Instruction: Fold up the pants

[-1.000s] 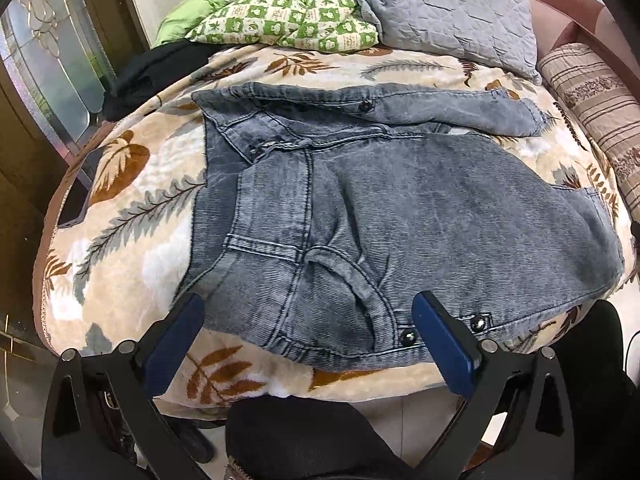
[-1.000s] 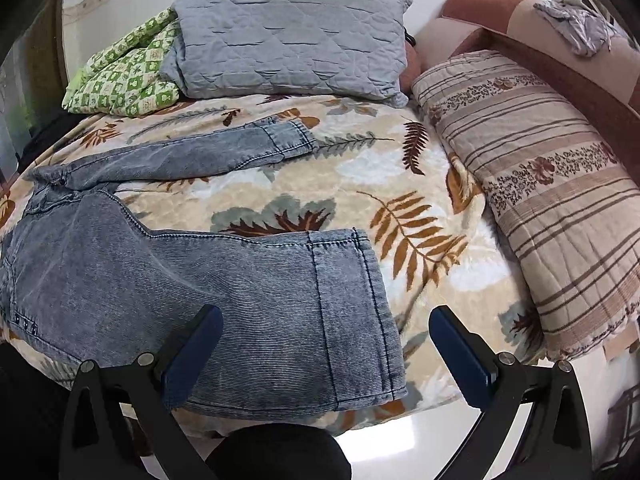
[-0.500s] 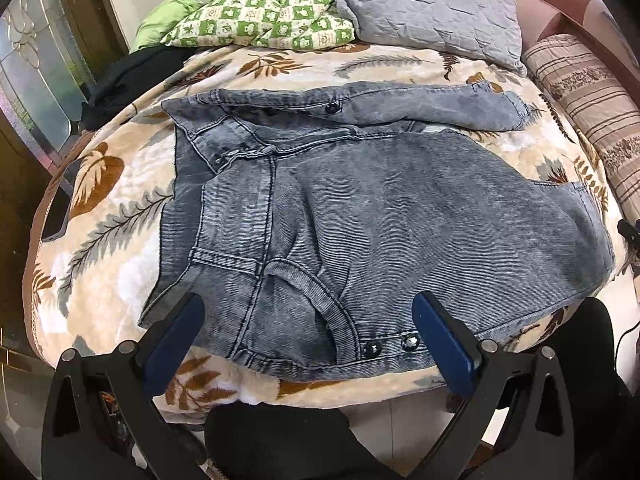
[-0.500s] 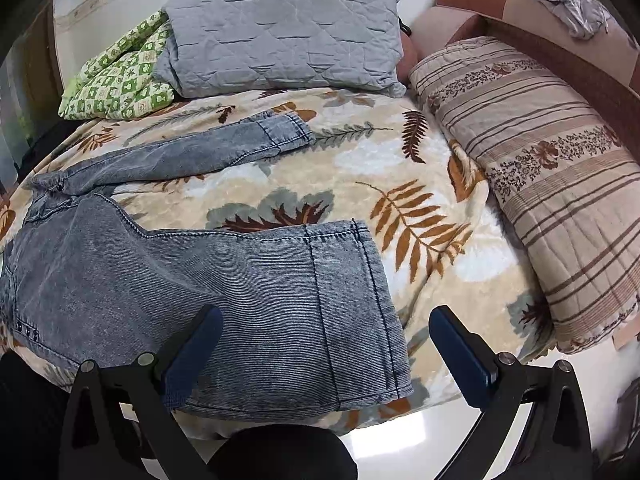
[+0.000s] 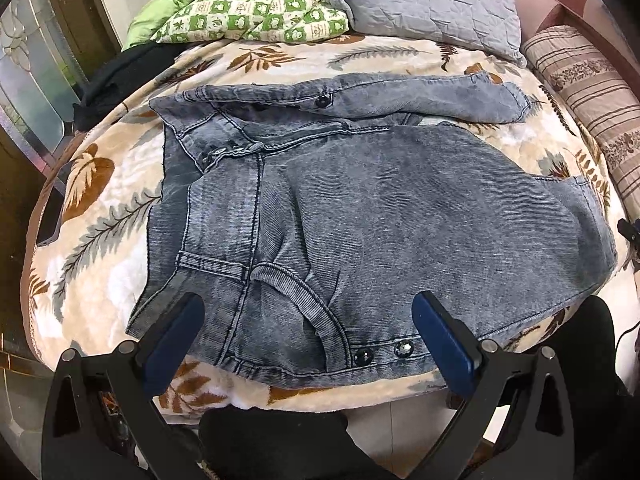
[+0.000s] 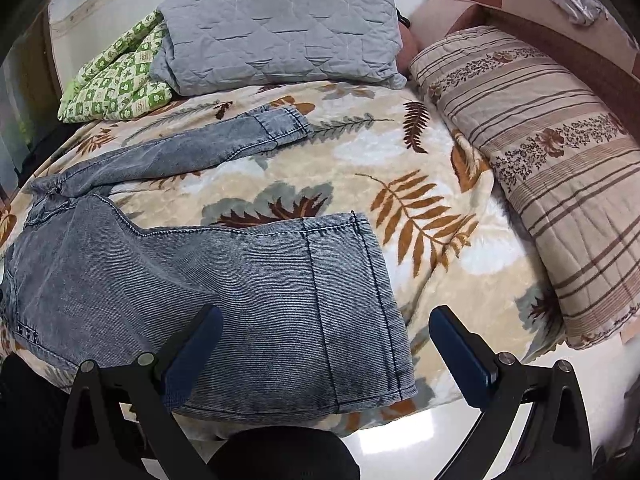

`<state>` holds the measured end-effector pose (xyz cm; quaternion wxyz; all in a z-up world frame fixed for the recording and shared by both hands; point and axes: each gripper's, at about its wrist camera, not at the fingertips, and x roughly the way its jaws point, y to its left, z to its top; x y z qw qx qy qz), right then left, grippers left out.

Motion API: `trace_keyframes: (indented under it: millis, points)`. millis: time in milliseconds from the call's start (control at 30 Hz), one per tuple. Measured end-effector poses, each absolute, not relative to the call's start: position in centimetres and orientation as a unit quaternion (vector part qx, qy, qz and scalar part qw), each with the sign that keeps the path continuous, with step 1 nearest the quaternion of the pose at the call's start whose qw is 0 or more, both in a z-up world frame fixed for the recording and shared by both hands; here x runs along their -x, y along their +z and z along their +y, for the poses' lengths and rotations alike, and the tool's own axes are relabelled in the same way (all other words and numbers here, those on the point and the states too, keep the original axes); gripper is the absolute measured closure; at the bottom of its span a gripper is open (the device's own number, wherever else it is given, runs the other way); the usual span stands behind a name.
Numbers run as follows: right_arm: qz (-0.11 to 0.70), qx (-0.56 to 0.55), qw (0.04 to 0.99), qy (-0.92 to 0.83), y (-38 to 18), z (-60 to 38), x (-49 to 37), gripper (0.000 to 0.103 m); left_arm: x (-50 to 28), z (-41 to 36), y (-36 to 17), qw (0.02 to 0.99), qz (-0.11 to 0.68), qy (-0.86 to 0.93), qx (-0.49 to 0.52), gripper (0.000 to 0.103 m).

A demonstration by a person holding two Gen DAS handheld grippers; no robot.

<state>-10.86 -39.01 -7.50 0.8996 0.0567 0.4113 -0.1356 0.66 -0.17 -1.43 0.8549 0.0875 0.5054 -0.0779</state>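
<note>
While both tools gape empty, grey jeans [image 5: 360, 208] lie flat, legs splayed (waistband rumpled).

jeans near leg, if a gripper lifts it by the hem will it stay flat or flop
Likely flop: the jeans lie limp, following the blanket, with soft wrinkles near the waistband. Probably fairly heavy for cloth, since the denim looks thick and ribbed. Unlikely to slip, as the hem is stitched and textured.
</note>
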Motion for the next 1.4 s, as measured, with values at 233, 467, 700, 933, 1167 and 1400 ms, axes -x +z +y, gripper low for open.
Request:
trace_keyframes:
  millis: [233,467,700,933,1167,1400]
  points:
    - [0.413,-0.057,0.899,-0.135,-7.7,-39.1,10.6,0.0,-1.1,-0.6,-1.6,0.852,0.509,-0.079,-0.091,0.0]
    - [0.411,-0.073,0.899,-0.134,-7.6,-40.0,10.3,0.0,-2.2,-0.5,-1.6,0.847,0.518,-0.082,-0.088,0.0]
    - [0.417,-0.111,0.89,-0.144,-7.9,-43.6,8.5,0.0,-5.5,2.9,-0.6,0.841,0.535,-0.054,-0.059,0.0]
    - [0.45,-0.14,0.87,-0.147,-10.7,-46.0,4.1,0.001,-8.9,9.7,-2.1,0.823,0.568,0.013,0.004,0.0]
    - [0.49,-0.128,0.854,-0.119,-13.4,-45.3,0.8,0.006,-8.8,11.3,-6.4,0.78,0.623,-0.011,0.057,0.0]
    - [0.47,-0.118,0.872,-0.076,-12.8,-44.6,1.2,0.066,-6.9,10.5,-7.4,0.781,0.616,-0.049,0.084,0.008]
